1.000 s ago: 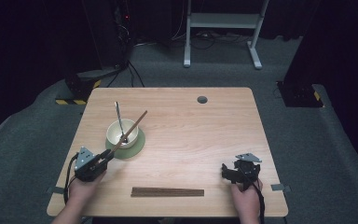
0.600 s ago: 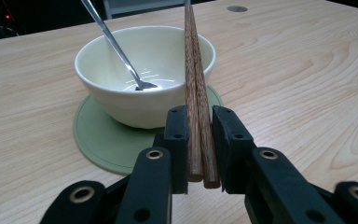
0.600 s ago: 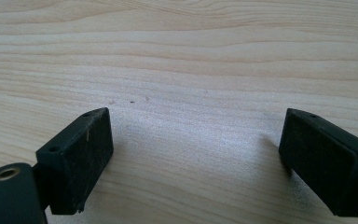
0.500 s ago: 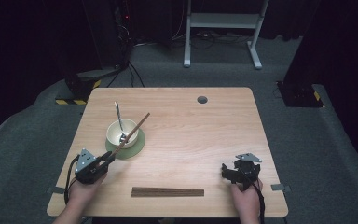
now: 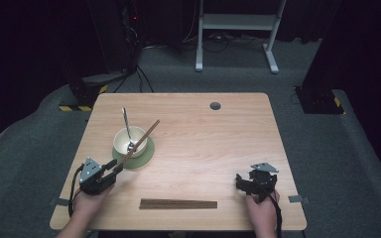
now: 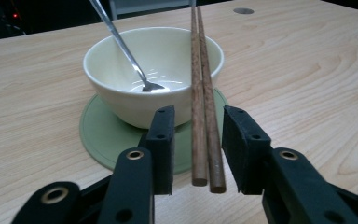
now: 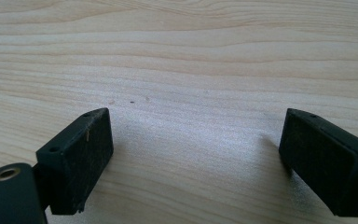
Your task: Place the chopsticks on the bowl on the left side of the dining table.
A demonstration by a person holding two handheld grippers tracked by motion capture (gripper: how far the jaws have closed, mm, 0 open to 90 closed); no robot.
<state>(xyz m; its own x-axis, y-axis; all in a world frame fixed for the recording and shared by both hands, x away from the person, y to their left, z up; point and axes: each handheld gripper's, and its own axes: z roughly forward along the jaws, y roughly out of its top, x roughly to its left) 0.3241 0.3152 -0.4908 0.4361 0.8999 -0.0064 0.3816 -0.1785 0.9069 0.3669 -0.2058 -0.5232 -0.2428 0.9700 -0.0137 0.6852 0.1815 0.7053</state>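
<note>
The left gripper [image 6: 193, 149] has just been opening its jaws; the chopsticks [image 6: 201, 93] sit loose between them, near ends on the table [image 5: 218, 144], far ends propped on the bowl [image 6: 168, 60]. They look placed. The right gripper [image 5: 256, 184] rests wide open, empty.
</note>
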